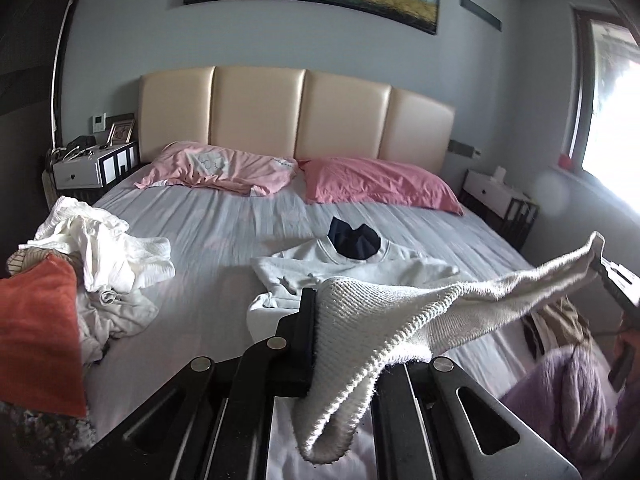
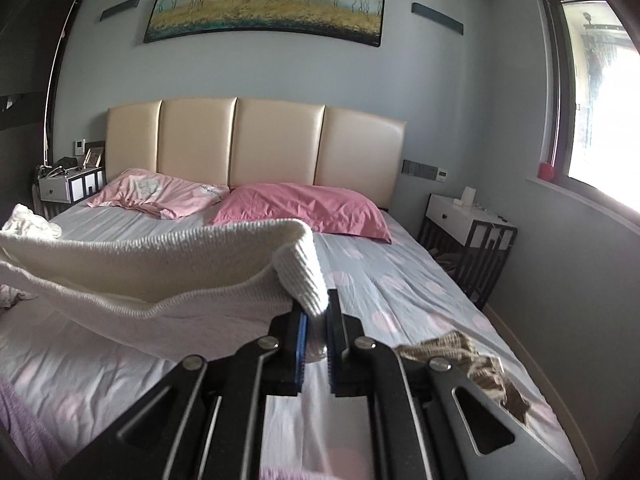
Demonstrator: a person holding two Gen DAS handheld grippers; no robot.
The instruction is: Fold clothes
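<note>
A white knitted garment [image 1: 400, 320] hangs in the air above the bed, stretched between both grippers. My left gripper [image 1: 320, 320] is shut on its left end; the cloth hides the right finger. My right gripper [image 2: 316, 320] is shut on the other end of the white knit [image 2: 160, 276], which sags to the left. In the left wrist view the right gripper [image 1: 608, 276] shows at the far right edge, holding the cloth's tip. A white sweatshirt [image 1: 352, 272] lies flat on the bed sheet [image 1: 224, 220] with a dark garment [image 1: 354, 242] at its collar.
A heap of white and orange clothes [image 1: 92, 264] lies on the bed's left side. A brown garment [image 2: 472, 360] and a lilac one [image 1: 560, 392] lie near the foot. Two pink pillows [image 2: 304, 208] rest by the headboard. Nightstands [image 2: 468, 224] stand on both sides.
</note>
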